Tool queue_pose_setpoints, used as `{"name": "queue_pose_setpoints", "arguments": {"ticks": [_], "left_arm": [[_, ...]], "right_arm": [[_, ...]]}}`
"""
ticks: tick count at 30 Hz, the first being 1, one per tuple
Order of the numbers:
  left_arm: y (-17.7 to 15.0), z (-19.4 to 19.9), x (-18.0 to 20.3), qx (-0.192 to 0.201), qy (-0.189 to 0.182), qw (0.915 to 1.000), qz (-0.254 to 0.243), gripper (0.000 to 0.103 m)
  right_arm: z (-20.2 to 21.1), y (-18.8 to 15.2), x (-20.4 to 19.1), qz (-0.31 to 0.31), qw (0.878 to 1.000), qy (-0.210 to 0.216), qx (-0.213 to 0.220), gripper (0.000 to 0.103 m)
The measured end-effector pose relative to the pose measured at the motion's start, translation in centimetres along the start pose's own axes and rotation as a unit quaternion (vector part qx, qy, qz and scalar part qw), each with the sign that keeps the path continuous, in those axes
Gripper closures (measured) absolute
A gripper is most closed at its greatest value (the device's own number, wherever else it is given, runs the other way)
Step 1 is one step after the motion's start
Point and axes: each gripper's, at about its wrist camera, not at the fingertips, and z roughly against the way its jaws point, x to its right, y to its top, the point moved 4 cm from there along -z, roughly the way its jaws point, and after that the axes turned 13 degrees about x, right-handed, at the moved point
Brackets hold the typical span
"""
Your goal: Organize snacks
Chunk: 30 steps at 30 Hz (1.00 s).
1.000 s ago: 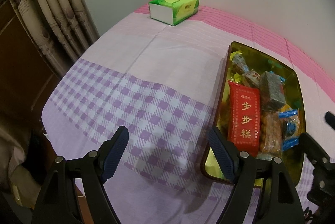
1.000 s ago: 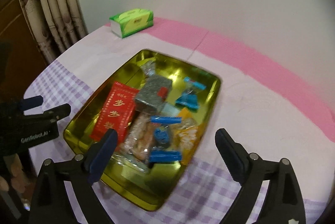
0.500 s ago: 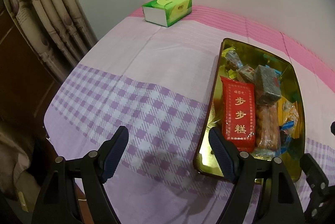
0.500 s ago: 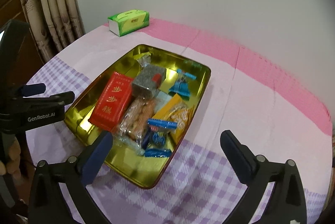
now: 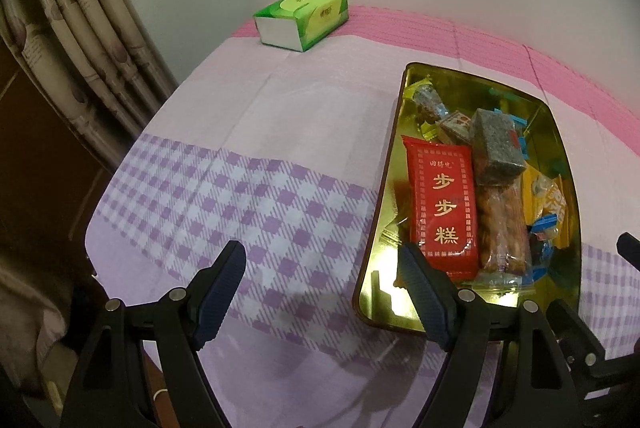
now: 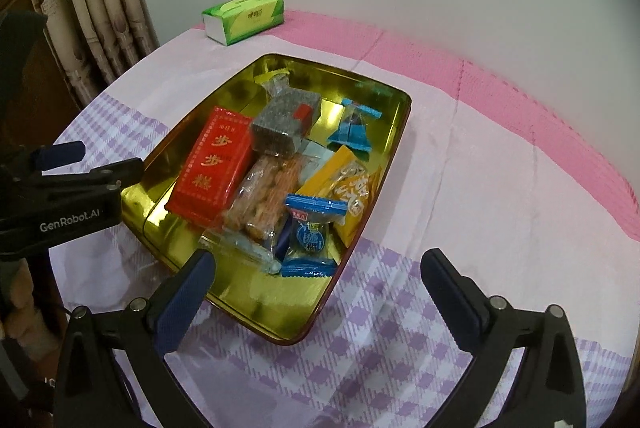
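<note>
Left wrist view, change: the gold tray (image 5: 394, 163) now lies further left and lower in the picture than a second ago, and the green tissue box (image 5: 302, 19) has drifted toward the middle of the far edge.
Left wrist view, fingers: the left gripper (image 5: 322, 294) has its fingers spread, much as before, with nothing between them but checked cloth.
Left wrist view, tray and fingers: the right-hand finger (image 5: 424, 298) overlaps the tray's near left corner in the picture; whether it touches the rim cannot be told. The other finger stands over the tabletop (image 5: 248, 155), well clear of the tray.
Left wrist view, snacks: a red packet (image 5: 440, 203) lies along the tray's left side, a clear pack of brown snacks (image 5: 502, 224) beside it, and a grey block (image 5: 496, 147) beyond that.
Right wrist view, change: the right gripper (image 6: 318, 278) has just been opening its fingers; they now stand wider than a second ago, gripping nothing.
Right wrist view, tray and fingers: the tray's near corner sits between the two fingers, its rim (image 6: 320, 308) below the gap; the left-hand finger (image 6: 184, 298) overlaps the near long edge, the other stands over the cloth.
Right wrist view, snacks: a blue-wrapped sweet (image 6: 312, 238) lies nearest the fingers, with a yellow packet (image 6: 352, 187) behind it.
Right wrist view, other gripper: the left gripper's body is at the left edge, next to the tray.
</note>
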Motion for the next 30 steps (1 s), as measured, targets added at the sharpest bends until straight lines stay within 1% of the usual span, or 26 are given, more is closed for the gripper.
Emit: {"name": "queue_pose_setpoints", "arguments": {"ticks": [15,30], "left_arm": [[0.0,0.3,0.7,0.003,-0.005,0.9999,-0.009,0.024],[-0.3,0.0,1.0,-0.006,-0.008,0.9999,-0.013,0.024]], "right_arm": [[-0.7,-0.5,-0.7,0.006,1.0,0.008,-0.015,0.001],[-1.3,-0.9,-1.0,0.007,1.0,0.01,-0.024,0.001]]}}
